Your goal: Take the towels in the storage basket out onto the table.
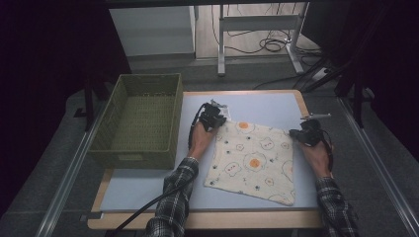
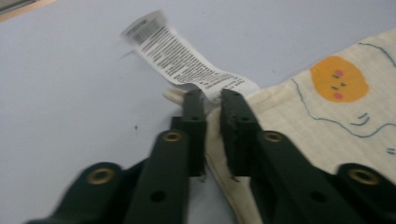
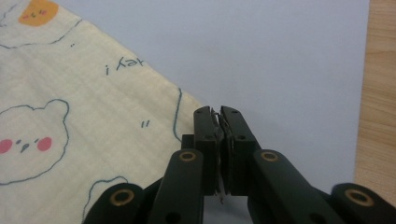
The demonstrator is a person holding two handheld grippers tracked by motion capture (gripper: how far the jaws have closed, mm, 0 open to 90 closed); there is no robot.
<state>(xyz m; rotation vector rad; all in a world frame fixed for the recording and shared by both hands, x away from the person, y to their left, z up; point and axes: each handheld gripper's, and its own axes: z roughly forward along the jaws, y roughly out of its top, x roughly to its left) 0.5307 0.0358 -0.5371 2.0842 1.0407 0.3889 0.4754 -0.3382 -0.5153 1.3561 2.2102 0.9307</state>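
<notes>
Cloth (image 1: 252,160) is lying flat on the blue mat (image 1: 267,106), turned a bit like a diamond, with the green basket (image 1: 141,121) sitting off at about 9 o'clock from it. Looks to me like they're about to pick it up by the two far corners, maybe to fold it or drop it in the basket.

Left gripper (image 1: 213,118) is at the cloth's 11 o'clock corner. From the left gripper view its jaws are pinched down on the cloth edge (image 2: 212,121), right where the white care label (image 2: 187,60) sticks out onto the mat. There's a sliver of fabric between the pads, so I'd call that a real grip, not just a touch.

Right gripper (image 1: 309,134) is at the 2 o'clock corner. In the right gripper view the jaws are squeezed nearly together on the very tip of that corner (image 3: 220,122). That bite looks thin, honestly.

If I were doing this: lift both hands together and level so the cloth hangs evenly, keep some tension between the corners so it doesn't sag or bunch, and go slow on the right side since that corner could slip out. Also watch that the label doesn't get dragged in and twist the left corner.
</notes>
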